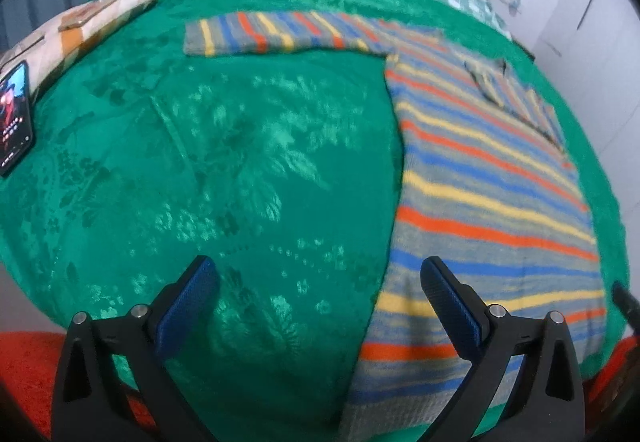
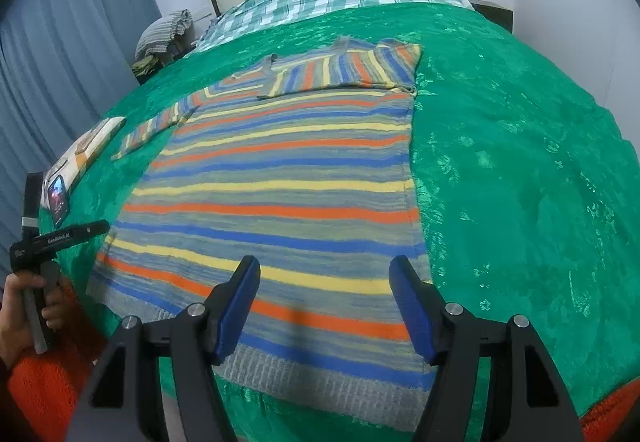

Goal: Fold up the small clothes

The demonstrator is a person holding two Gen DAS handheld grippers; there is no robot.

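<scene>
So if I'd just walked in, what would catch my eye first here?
Probably the striped sweater, banded in orange, blue and yellow, lying flat on the bright green bedspread; one sleeve is folded in across its chest and the other stretches out to the side. Next, the two black tools at its hem: the right gripper and the left gripper, both with blue-padded jaws open and empty. A lit phone lies at the bedspread's edge.

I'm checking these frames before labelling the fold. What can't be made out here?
- Striped sweater: in the right wrist view, its near hem is partly covered by the right gripper.
- Phone: left wrist view, cut by the frame edge, screen too small to read.
- Folded sleeve: what lies beneath is hidden.
- Left gripper: the edge crops its body.
</scene>
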